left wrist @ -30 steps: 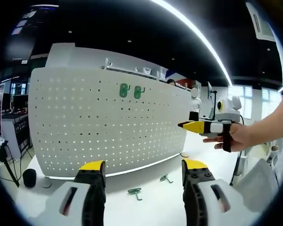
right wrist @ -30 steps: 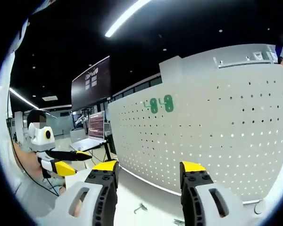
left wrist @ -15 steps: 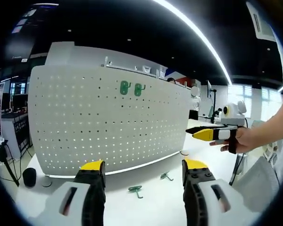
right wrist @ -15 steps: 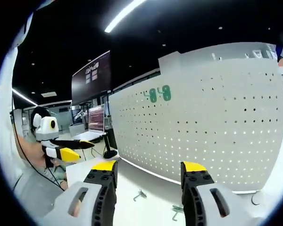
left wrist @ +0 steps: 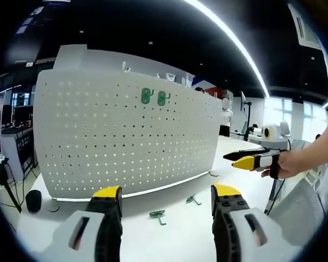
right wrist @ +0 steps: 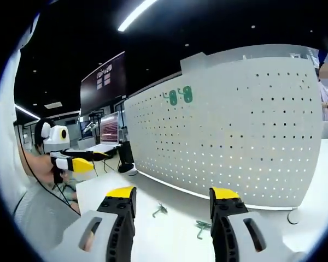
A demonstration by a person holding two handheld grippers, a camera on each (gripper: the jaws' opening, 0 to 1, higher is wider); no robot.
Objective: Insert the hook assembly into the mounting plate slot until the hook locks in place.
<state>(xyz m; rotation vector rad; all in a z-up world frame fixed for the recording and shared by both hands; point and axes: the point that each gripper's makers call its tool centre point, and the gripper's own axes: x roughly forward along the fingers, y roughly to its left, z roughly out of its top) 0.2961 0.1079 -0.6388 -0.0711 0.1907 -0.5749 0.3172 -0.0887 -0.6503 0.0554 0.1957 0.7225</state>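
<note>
Holding my left hand-held gripper (left wrist: 167, 197) with jaws apart and empty above the white table (left wrist: 180, 234), I see two green hooks (left wrist: 157, 215) lying loose ahead of it. My right hand-held gripper (right wrist: 172, 199) is likewise spread, empty. Beyond stands the white pegboard (left wrist: 120, 142), two green hooks mounted (left wrist: 153, 97) near its top

Both views face the pegboard (left wrist: 126, 136) from opposite sides, sharing it.
</note>
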